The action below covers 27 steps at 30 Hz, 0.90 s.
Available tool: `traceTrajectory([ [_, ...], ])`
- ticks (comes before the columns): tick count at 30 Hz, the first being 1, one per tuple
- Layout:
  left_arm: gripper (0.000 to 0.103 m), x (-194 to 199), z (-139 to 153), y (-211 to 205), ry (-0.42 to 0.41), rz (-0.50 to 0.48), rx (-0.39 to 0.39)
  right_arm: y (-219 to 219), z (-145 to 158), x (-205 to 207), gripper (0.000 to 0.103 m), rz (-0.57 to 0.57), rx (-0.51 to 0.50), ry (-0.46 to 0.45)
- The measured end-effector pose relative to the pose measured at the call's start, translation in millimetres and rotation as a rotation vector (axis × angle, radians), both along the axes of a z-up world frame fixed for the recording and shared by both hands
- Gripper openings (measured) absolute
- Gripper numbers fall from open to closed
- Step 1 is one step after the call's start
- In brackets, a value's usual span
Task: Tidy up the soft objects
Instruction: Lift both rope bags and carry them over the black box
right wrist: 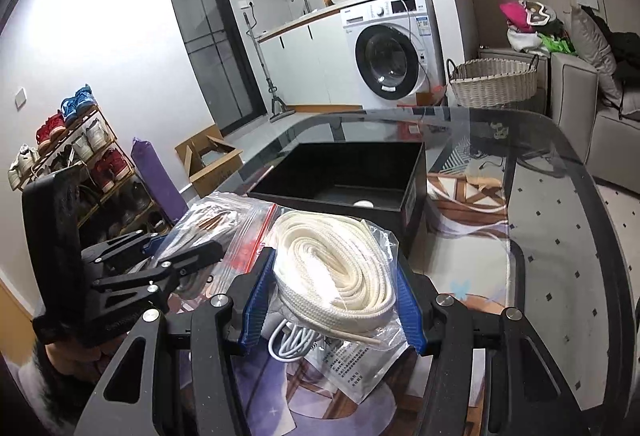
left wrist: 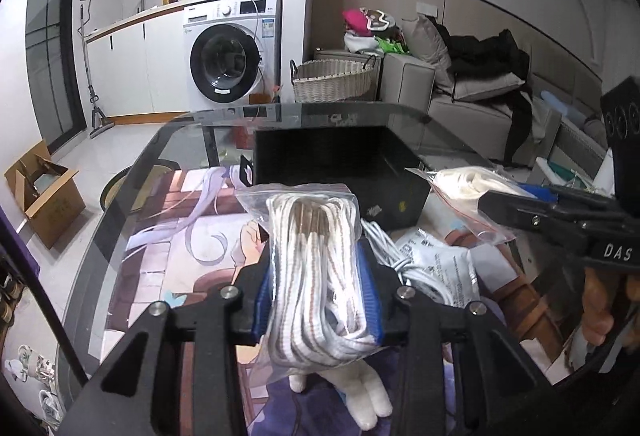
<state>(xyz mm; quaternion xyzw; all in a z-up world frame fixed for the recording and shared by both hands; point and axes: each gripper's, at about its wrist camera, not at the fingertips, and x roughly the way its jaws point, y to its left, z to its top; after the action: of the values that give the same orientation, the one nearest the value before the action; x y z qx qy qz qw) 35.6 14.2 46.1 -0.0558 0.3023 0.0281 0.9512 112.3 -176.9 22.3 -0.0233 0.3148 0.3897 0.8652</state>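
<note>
My left gripper (left wrist: 318,272) is shut on a clear bag of white and brown striped laces (left wrist: 316,276), held above the glass table. My right gripper (right wrist: 334,276) is shut on a clear bag of cream coiled rope (right wrist: 336,264). The right gripper also shows at the right of the left wrist view (left wrist: 516,203), with its bag (left wrist: 464,183). The left gripper shows at the left of the right wrist view (right wrist: 192,248), with its bag (right wrist: 212,220). An open black box (right wrist: 344,175) stands just beyond both bags; it also shows in the left wrist view (left wrist: 340,163).
On the table lie a white cable coil (left wrist: 384,240), a printed white packet (left wrist: 436,264) and a white glove (left wrist: 364,396). A wicker basket (left wrist: 334,79), a washing machine (left wrist: 232,51) and a sofa (left wrist: 460,95) stand beyond the table. A cardboard box (left wrist: 44,191) sits on the floor.
</note>
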Motion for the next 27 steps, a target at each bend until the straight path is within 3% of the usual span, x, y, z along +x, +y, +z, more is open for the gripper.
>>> traceTrajectory([
  [13, 0.036, 0, 25, 11, -0.078, -0.008, -0.049, 0, 31, -17, 0.056, -0.005, 0.023, -0.081],
  [18, 0.036, 3, 35, 13, -0.132, -0.025, -0.045, 5, 33, -6, 0.056, -0.018, 0.026, -0.093],
  [27, 0.036, 32, 41, 20, -0.133, -0.031, -0.043, 22, 30, 22, 0.056, -0.039, 0.018, -0.090],
])
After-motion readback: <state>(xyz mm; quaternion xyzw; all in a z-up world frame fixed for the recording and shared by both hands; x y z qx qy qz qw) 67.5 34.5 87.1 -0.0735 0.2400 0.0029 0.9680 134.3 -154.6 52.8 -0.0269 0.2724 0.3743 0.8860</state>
